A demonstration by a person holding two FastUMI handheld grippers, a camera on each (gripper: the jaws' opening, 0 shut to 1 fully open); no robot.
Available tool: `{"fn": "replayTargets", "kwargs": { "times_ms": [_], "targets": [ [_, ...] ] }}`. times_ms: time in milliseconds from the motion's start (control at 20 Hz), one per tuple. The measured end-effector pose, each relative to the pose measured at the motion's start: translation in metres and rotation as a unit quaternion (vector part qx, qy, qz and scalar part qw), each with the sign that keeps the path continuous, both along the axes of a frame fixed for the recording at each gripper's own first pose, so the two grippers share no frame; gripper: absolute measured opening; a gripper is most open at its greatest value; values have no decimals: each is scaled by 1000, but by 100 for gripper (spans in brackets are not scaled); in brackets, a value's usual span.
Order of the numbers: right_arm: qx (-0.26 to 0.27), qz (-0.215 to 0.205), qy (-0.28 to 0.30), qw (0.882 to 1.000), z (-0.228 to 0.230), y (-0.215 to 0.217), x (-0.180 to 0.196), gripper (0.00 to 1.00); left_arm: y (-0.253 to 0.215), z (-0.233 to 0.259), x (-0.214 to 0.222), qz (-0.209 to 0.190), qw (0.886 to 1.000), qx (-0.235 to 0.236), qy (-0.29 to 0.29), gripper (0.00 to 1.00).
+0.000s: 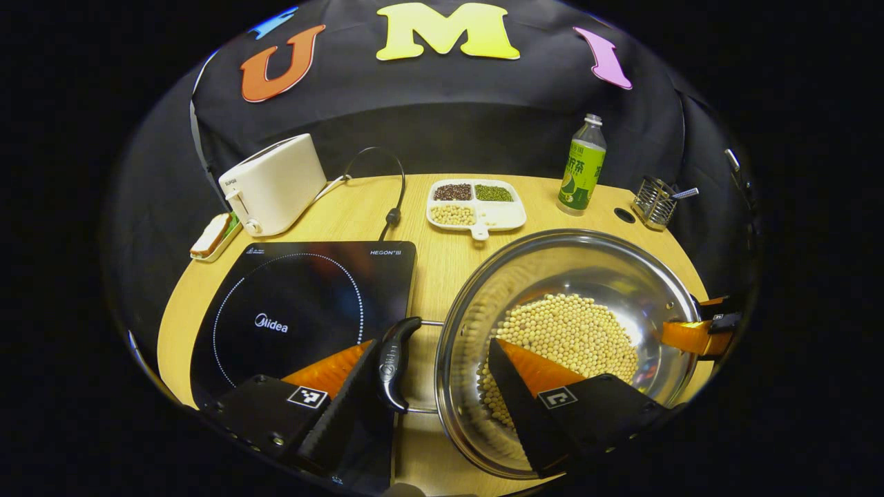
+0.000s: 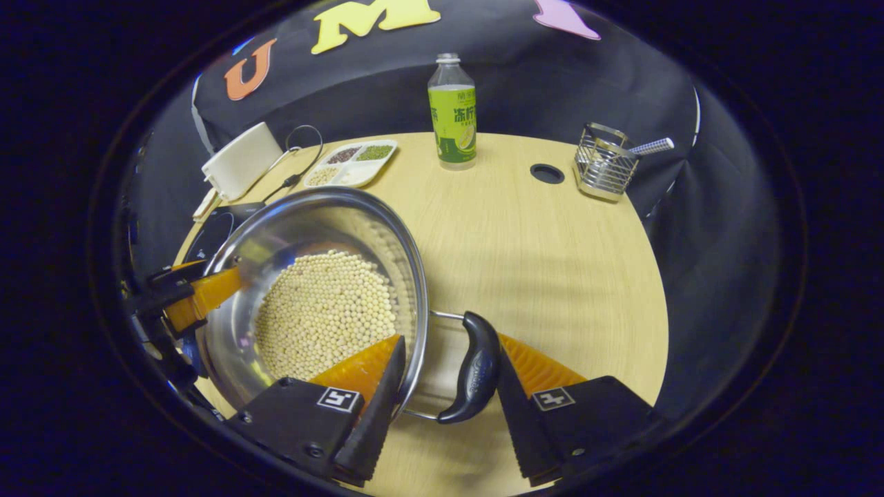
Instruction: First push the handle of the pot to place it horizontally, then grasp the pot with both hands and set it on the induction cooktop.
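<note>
I have the round steel pot of soybeans [image 1: 566,345] on the tabletop [image 2: 552,241] beside the black induction cooktop [image 1: 304,310]. Both jaws stand open, straddling its black side handles [image 1: 395,362]. I judge both should close fully before a level lift.

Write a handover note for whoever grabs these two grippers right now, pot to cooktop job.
Left gripper: open, fingers straddling the pot's left handle and rim, not clamped.
Right gripper: open, straddling the right handle and rim likewise.
Pot, holding soybeans, sits on the table just right of the induction cooktop.
Done: both handles appear to lie horizontal, both grippers in position.
Left: close both grippers, lift level, move the pot left onto the cooktop.
</note>
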State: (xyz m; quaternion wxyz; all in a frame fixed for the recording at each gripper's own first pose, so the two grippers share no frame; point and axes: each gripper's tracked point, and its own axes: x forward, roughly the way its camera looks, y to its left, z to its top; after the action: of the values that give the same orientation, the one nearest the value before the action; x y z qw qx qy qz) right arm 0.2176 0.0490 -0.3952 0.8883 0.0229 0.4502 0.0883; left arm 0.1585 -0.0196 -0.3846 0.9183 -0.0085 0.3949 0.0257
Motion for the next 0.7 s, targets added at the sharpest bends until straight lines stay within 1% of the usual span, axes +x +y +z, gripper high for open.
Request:
{"fn": "replayTargets", "kwargs": {
  "times_ms": [50,100,200,250,300,350,400,450,500,550,600,650,700],
  "targets": [
    [0,-4,5,1000,0,0,0,72,5,-2,-2,5,1000,5,5,93],
    [-4,-5,11,1000,-1,0,0,70,7,-1,-3,9,1000,6,6,85],
    [-15,-9,20,1000,-2,-1,0,68,8,-5,-2,15,1000,6,12,74],
    [-17,-14,21,1000,-1,-1,-1,67,8,-3,-1,14,1000,8,10,84],
    [-13,-26,20,999,-1,-1,0,67,11,-4,-3,17,1000,11,15,73],
    [-16,-29,22,999,-2,0,0,67,9,-4,-1,16,1000,13,11,58],
    [-20,-24,24,999,-3,-1,-1,66,9,-6,-1,17,1000,15,15,68],
    [-24,-20,27,999,-3,0,-2,65,9,-4,-1,15,1000,17,14,67],
    [-23,-20,27,999,-2,-1,-2,65,9,-6,-2,15,1000,17,17,76],
    [-20,-19,24,999,-2,0,-1,65,9,-4,-1,15,1000,17,16,66],
    [-18,-21,21,999,-2,-1,0,65,9,-4,-1,14,1000,18,17,75],
    [-13,-24,16,999,-2,0,-1,65,10,-5,-1,15,1000,18,17,64],
    [-9,-25,11,1000,-2,0,-1,64,10,-4,-2,15,1000,18,16,62]
  ]
}}
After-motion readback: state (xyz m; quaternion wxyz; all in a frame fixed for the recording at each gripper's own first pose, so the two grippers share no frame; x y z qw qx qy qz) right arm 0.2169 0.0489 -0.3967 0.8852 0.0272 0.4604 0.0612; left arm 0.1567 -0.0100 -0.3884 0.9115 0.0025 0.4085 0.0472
